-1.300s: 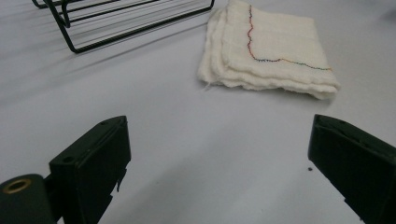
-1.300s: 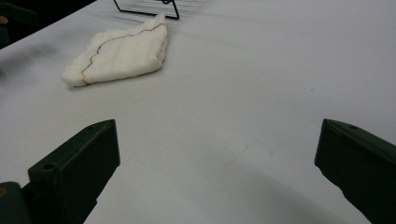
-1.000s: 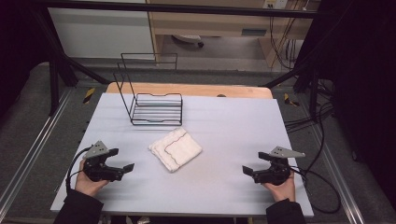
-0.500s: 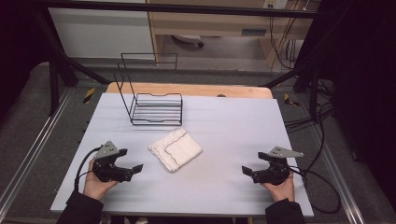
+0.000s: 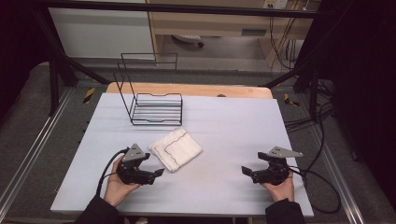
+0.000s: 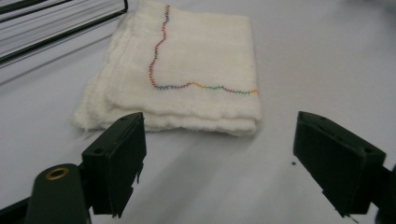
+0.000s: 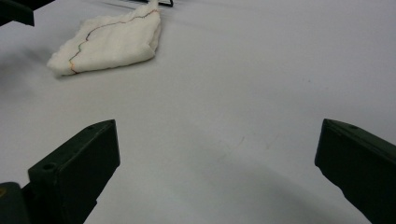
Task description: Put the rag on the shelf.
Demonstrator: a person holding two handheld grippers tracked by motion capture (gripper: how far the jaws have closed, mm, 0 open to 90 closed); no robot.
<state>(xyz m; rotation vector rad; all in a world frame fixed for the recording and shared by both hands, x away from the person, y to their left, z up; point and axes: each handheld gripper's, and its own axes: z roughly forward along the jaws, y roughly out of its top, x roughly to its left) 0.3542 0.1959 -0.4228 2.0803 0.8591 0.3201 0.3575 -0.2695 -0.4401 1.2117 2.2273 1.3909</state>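
A folded white cloth point(image 5: 176, 148) with a coloured stitched line lies flat near the middle of the pale table point(image 5: 233, 121). My left gripper point(image 5: 158, 173) is held low just left of and in front of the cloth, pointing at it. In the left gripper view the cloth point(image 6: 196, 60) lies a short way beyond my left gripper point(image 6: 219, 125). Its jaws have just been closing a little, stay wide apart and hold nothing. My right gripper point(image 5: 245, 171) rests open at the front right with bare table between its jaws. In the right gripper view the cloth point(image 7: 112, 42) lies far beyond my right gripper point(image 7: 218, 126).
A black wire rack point(image 5: 156, 109) stands behind the cloth at the back left, and its edge point(image 6: 46, 28) shows in the left gripper view. A wooden board point(image 5: 196, 89) borders the table's far edge. Cables point(image 5: 322, 186) trail off the right side.
My left gripper has moved to the right across the table, up to the cloth's near corner. The right gripper and the cloth have stayed where they were.
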